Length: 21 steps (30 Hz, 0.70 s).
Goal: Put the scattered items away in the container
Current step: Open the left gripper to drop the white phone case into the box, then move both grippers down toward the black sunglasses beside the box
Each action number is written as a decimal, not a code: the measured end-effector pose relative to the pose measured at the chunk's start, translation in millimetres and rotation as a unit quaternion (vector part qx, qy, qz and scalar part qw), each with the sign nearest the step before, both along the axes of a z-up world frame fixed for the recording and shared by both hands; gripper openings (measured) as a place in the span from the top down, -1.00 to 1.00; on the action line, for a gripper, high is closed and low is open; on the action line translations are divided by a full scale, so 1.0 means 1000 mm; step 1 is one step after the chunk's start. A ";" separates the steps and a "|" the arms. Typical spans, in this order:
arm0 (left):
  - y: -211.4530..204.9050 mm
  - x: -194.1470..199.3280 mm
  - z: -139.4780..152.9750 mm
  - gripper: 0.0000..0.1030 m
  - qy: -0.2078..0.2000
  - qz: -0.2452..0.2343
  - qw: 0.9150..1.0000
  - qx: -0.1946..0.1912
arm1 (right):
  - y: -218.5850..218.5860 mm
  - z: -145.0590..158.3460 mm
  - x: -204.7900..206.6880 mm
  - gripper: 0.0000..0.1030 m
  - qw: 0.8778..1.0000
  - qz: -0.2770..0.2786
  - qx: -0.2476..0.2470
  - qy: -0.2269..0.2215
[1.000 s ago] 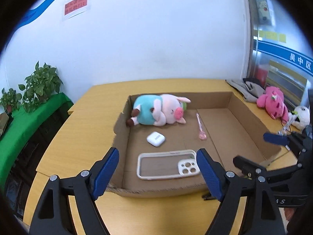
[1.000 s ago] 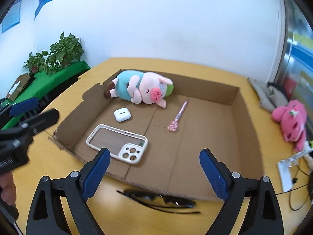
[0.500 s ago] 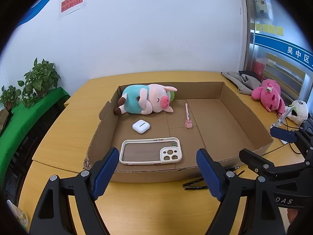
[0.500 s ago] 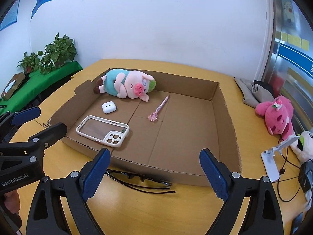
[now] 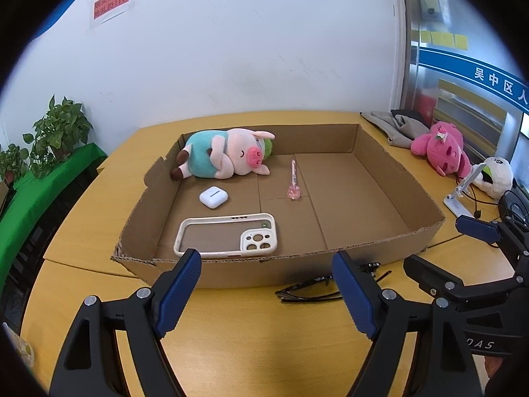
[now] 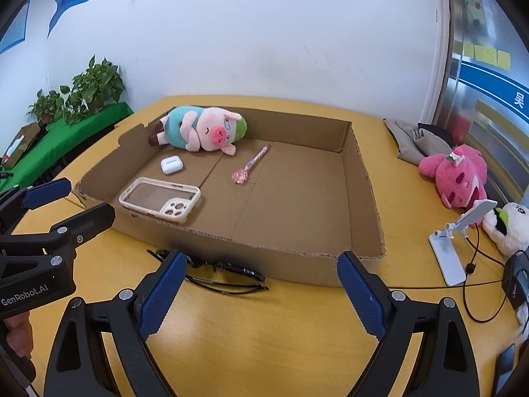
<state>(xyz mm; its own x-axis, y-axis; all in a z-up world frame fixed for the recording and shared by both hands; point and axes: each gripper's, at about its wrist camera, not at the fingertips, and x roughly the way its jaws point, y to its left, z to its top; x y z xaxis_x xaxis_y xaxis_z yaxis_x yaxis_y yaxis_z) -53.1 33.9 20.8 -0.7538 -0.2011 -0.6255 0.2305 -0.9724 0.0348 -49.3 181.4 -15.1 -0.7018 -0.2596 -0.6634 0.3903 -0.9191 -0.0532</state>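
Note:
A shallow cardboard box (image 5: 426, 198) (image 6: 363, 178) lies on the yellow table. Inside it are a pig plush (image 5: 224, 157) (image 6: 198, 129), a white earbud case (image 5: 214, 197) (image 6: 171, 164), a cream phone case (image 5: 228, 236) (image 6: 160, 200) and a pink pen (image 5: 293, 183) (image 6: 251, 165). Black glasses (image 5: 314, 289) (image 6: 215, 273) lie on the table in front of the box's near wall. My left gripper (image 5: 266, 291) is open and empty, held before the box. My right gripper (image 6: 259, 294) is open and empty, above the table just right of the glasses.
A pink plush (image 5: 443, 149) (image 6: 459, 173), a white plush (image 5: 496, 175) (image 6: 509, 228), a white phone stand (image 6: 459, 244) with cables and grey cloth (image 6: 416, 139) lie at the right. Potted plants (image 6: 89, 92) stand on a green bench at the left.
Both grippers have pulled back from over the box toward the near table edge. The glasses now show fully in front of the box. Both stay open and empty.

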 end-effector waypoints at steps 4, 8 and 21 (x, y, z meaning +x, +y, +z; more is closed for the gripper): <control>0.001 0.000 0.002 -0.58 0.003 -0.004 1.000 -0.001 | 0.004 0.006 0.002 -0.85 1.000 -0.004 -0.002 0.010; -0.002 0.002 0.006 -0.58 0.010 -0.006 1.000 0.002 | 0.002 0.009 0.003 -0.85 1.000 -0.005 -0.001 0.011; -0.018 0.013 -0.012 -0.58 -0.007 -0.007 1.000 0.020 | 0.007 -0.010 0.003 -0.85 0.999 0.017 -0.028 -0.004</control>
<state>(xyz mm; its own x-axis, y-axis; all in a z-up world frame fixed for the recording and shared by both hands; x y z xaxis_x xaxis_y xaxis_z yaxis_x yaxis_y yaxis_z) -40.3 15.4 8.8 -0.7473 -0.1640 -0.6440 0.2157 -0.9765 -0.0016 -46.6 188.0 -24.6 -0.6871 -0.3206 -0.6519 0.4219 -0.9066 0.0012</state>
